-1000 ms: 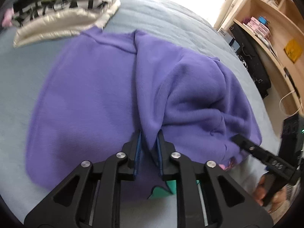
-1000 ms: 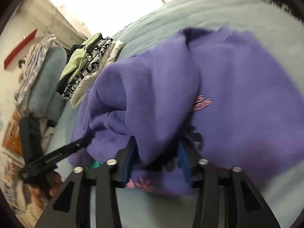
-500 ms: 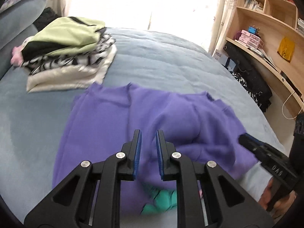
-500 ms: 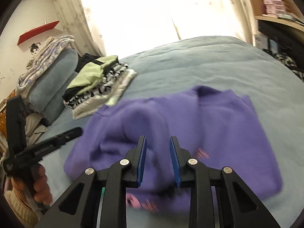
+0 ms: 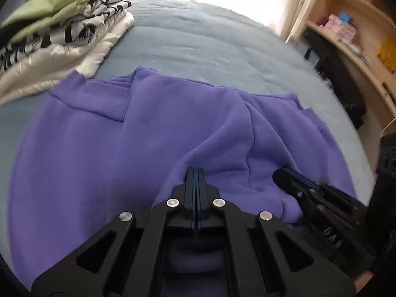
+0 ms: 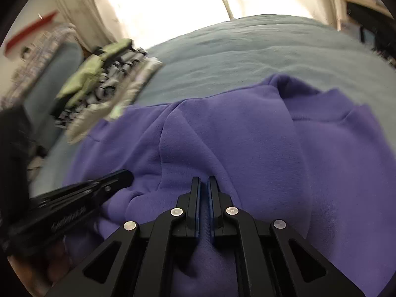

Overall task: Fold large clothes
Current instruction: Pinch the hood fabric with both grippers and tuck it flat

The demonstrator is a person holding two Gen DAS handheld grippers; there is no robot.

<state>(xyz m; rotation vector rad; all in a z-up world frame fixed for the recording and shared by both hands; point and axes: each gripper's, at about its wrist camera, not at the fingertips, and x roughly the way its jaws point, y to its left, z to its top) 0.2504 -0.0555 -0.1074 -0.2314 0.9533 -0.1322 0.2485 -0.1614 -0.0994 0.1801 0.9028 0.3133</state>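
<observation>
Grippers pinching the near edge of the purple fleece sweatshirt, ready to fold.
Left gripper and right gripper have pads squeezed on fabric, lifting the hem together.

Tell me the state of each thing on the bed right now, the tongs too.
Purple sweatshirt: lying on the bed, partly folded, one flap doubled over and bunched.
Clothes pile: folded, stacked beside the sweatshirt.
Left tongs: shut, tips at the flap's edge.
Right tongs: all but shut, tips over the fabric; grip unclear.
</observation>
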